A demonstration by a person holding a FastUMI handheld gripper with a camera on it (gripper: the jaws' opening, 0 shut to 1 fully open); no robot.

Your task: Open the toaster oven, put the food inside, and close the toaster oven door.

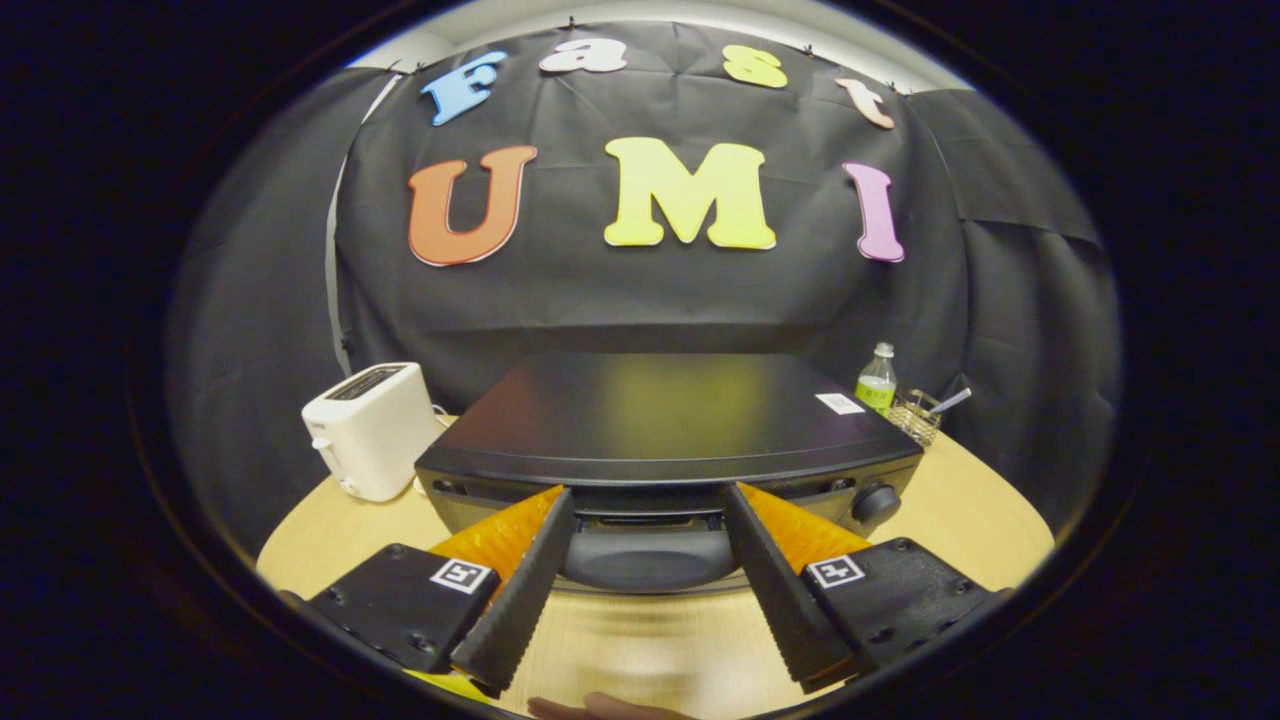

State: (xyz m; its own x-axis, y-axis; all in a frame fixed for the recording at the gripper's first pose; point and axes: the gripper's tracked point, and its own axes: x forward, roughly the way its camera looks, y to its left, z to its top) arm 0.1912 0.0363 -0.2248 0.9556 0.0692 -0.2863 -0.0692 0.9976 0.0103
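The toaster oven (668, 425) sits straight ahead of the gripper (648, 500), on a pale wooden table (985, 520), with its front facing the camera. Its long axis runs side to side, across the line of the fingers, so the door handle (648, 555) lies crosswise between the two fingers and a little lower than their tips. The fingers are spread wide apart and press on nothing; their tips reach up to the front edge of the oven, one on each side of the handle. I judge the coming move to be a grasp or hook on that handle to pull the door down, so what matters is that the handle is centred between the fingers.

The oven is a low black box with a flat, faintly shiny top and a small white sticker near its right rear corner. A round knob (876, 500) shows on the right of the front. The door seems closed, though the view from above makes this hard to confirm.

A white toaster (370, 430) stands to the left, and a green bottle (877, 383) behind on the right.
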